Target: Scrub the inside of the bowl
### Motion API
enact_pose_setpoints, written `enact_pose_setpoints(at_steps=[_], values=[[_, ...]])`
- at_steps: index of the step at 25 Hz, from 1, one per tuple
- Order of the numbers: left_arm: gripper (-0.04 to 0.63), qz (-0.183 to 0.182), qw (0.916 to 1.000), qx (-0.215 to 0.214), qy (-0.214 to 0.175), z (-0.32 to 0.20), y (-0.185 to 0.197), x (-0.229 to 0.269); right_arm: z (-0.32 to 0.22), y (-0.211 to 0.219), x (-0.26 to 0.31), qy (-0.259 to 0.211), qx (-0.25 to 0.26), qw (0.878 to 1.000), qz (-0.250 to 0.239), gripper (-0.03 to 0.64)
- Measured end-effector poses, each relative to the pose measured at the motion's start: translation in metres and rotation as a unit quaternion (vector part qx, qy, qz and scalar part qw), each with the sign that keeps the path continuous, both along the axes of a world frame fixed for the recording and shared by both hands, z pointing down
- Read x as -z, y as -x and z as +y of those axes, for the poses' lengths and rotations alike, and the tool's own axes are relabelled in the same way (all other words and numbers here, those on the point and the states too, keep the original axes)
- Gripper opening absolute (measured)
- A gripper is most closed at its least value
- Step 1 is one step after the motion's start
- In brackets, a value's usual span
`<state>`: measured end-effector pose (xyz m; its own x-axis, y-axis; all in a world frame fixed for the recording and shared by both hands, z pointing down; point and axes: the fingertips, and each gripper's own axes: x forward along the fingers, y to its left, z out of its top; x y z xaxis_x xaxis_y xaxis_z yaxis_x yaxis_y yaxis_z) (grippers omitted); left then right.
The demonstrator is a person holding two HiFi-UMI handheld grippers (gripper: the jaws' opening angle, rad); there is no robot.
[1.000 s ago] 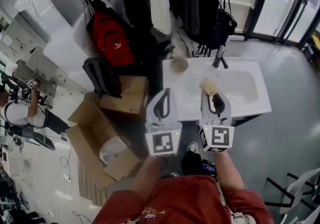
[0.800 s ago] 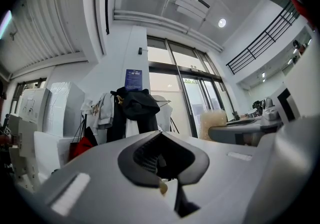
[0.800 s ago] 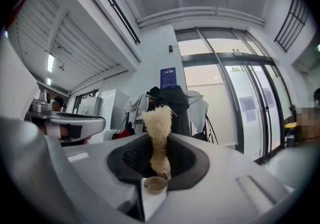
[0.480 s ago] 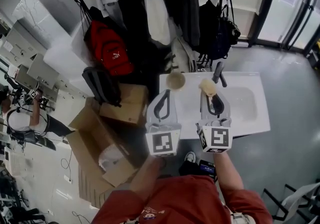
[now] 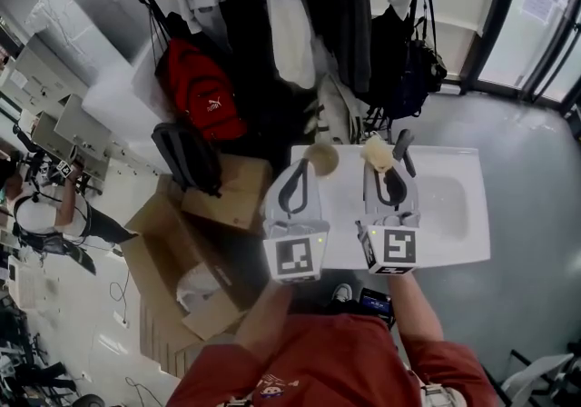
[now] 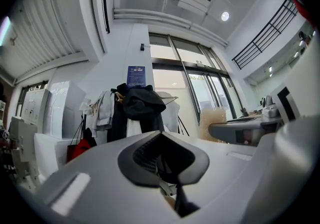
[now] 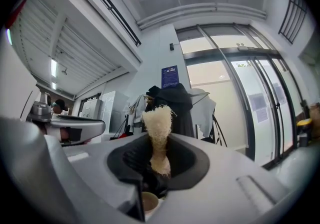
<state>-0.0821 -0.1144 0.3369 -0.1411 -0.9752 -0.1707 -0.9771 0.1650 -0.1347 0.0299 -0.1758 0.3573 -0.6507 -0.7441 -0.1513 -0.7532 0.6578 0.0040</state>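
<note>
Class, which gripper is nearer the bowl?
Left. The left gripper points just beside the bowl; the right gripper, holding the scrubber, sits farther right, near the faucet.

Both tools have advanced over the white surface (image 5: pixel 345 214). The left tool (image 5: pixel 303 167) tip is now just beside the bowl (image 5: pixel 321 158); earlier it was well short of it. The scrubber (image 5: pixel 377 153) in the right tool (image 5: pixel 388 171) is now beside the faucet (image 5: pixel 402 149); earlier they were apart. The surface's near edge now runs under the marker cubes.

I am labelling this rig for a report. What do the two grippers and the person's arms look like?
The left gripper and right gripper are alike: pale grey shells, black inside, each with a cube bearing a black-and-white square marker. The person wears a red top.
</note>
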Motion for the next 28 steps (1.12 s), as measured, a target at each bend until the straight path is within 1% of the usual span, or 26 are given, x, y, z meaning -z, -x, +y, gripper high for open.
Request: enact_pose_setpoints(at_steps=[5, 10, 15, 20, 24, 28], values=[[0.006, 0.009, 1.0000, -0.005, 0.001, -0.013, 0.016, -0.003, -0.011, 0.015, -0.001, 0.001, -0.004, 1.000, 0.008, 0.077], [0.006, 0.012, 0.9997, -0.020, 0.006, -0.030, 0.031, -0.013, -0.020, 0.025, -0.001, -0.002, -0.020, 1.000, 0.018, 0.077], [0.006, 0.023, 0.9992, -0.030, 0.012, -0.044, 0.045, -0.020, -0.031, 0.039, 0.002, -0.005, -0.031, 0.999, 0.023, 0.077], [0.006, 0.022, 0.9979, -0.024, 0.056, -0.061, 0.065, -0.055, -0.041, 0.050, -0.005, -0.001, -0.036, 0.999, 0.031, 0.077], [0.010, 0.045, 0.9942, -0.013, 0.096, -0.072, 0.085, -0.090, -0.046, 0.058, -0.010, 0.002, -0.036, 0.999, 0.035, 0.077], [0.038, 0.060, 0.9887, -0.011, 0.137, -0.081, 0.096, -0.127, -0.051, 0.064, -0.010, -0.003, -0.039, 0.999, 0.036, 0.077]])
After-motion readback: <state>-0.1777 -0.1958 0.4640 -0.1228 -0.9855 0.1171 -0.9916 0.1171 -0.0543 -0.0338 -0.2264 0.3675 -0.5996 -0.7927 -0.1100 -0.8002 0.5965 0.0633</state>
